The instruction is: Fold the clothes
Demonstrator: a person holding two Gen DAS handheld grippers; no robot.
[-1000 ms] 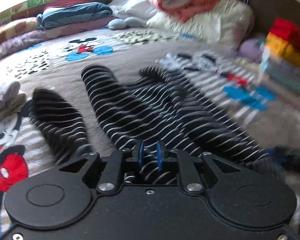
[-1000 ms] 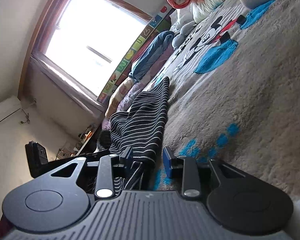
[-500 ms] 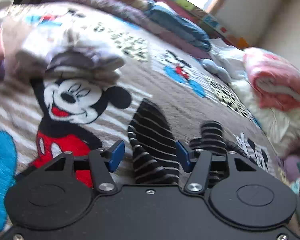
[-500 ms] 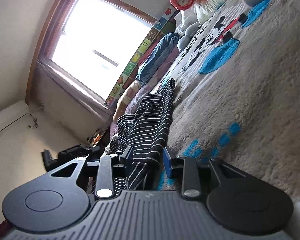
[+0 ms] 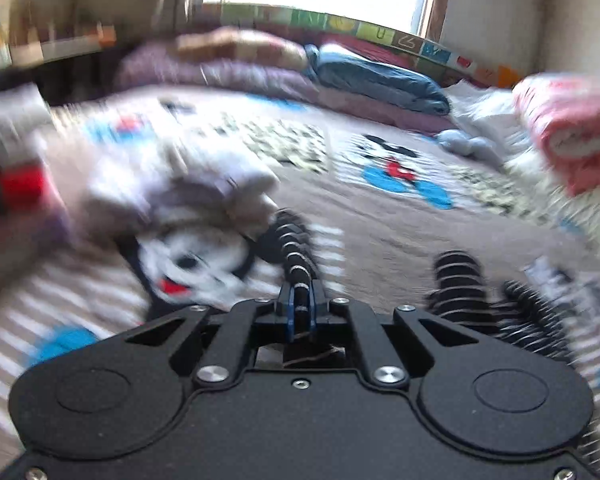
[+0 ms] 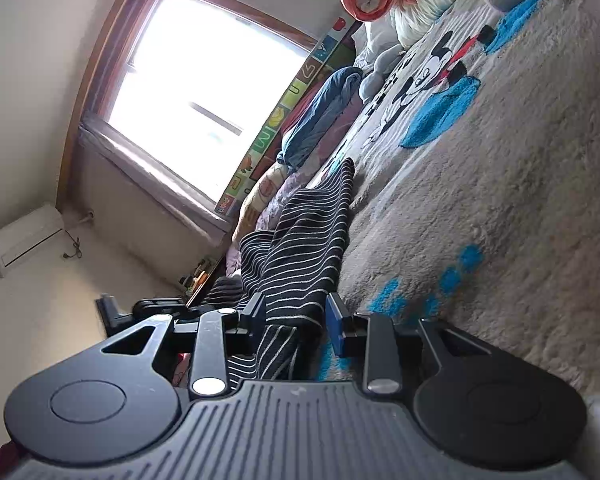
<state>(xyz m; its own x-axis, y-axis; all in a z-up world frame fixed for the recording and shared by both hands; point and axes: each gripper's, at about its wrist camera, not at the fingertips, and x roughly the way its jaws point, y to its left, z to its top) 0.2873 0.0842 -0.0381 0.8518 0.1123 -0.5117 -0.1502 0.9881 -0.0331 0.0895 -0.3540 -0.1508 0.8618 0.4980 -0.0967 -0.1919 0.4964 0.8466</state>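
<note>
the striped garment (image 6: 300, 248) lies loose and unfolded on the mickey blanket (image 6: 520, 184), one thin end pinched in your left gripper (image 5: 299, 312), whose blue pads are nearly closed on it. your right gripper (image 6: 296, 316) stands partly open astride the near edge, fabric between the pads but not clamped. judgement: early stage, no fold made; a pale folded pile (image 5: 188, 188) sits far left.

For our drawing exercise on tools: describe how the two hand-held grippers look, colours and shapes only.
Left hand-held gripper: matte black flat body, two round discs, silver pivot bolts, angled link arms, blue pads. Right hand-held gripper: same black build, but a ribbed grey top plate; one blue pad shows. No cables or sleeves visible.
</note>
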